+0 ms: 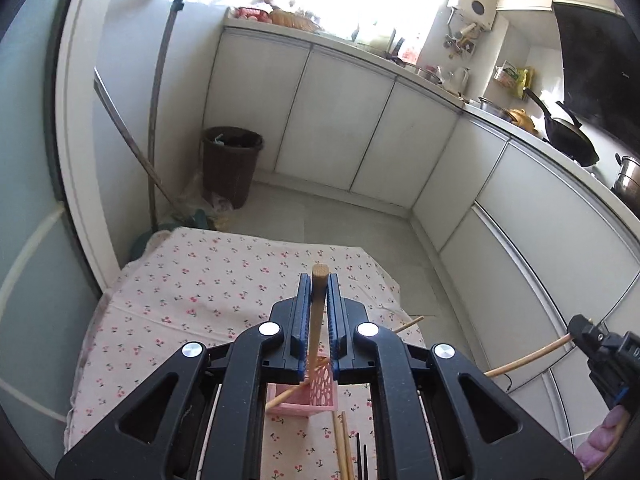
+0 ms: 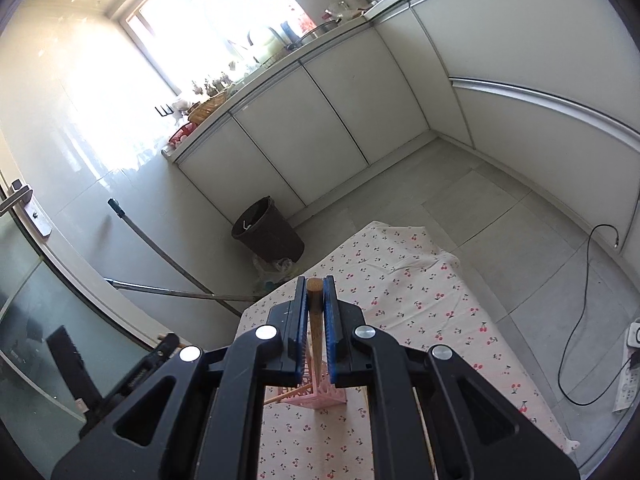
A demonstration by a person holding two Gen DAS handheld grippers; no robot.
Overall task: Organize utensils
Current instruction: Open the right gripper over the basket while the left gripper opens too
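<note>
Left tool (image 1: 319, 280) clamped on a round wooden stick (image 1: 318, 312), pale, smooth, flat-cut at the tip, poking up between the ribbed blue pads. Same on the other side: right tool (image 2: 315, 284) pinched tight on a darker wooden stick (image 2: 315, 320), round in section, its blunt end standing just proud of the blue pads. Below both, a pink plastic holder (image 1: 306, 390), boxy, with an openwork lattice of small oval holes, sitting on the counter (image 1: 192, 288) under a cream cloth printed with little red cherries, creased and rumpled at its far edge. One thin bamboo chopstick (image 1: 286, 394) leaning slantwise out of the holder. More sticks lying flat on the cloth just nearer than the holder, a pale pair (image 1: 344, 446) and a thin dark pair (image 1: 362, 458) beside them. At the right edge of the left view, the other black tool again, a light curved stick (image 1: 528, 356) jutting from it. Beyond the counter, a floor (image 2: 472, 216) of large matte grey tiles; glossy white cabinet doors (image 1: 340, 120) with slim metal rails running round two walls. A dark brown ribbed bin (image 1: 231, 164) in the corner, a crumpled plastic bag at its foot, long mop handles (image 2: 168, 248) slanted against the white tiled wall. Bright washed-out window (image 2: 224, 12) above a cluttered worktop; a black wok (image 1: 568, 136) and a steel pot on the right side. Black cable (image 2: 576, 320) trailing across the floor to a white power strip.
</note>
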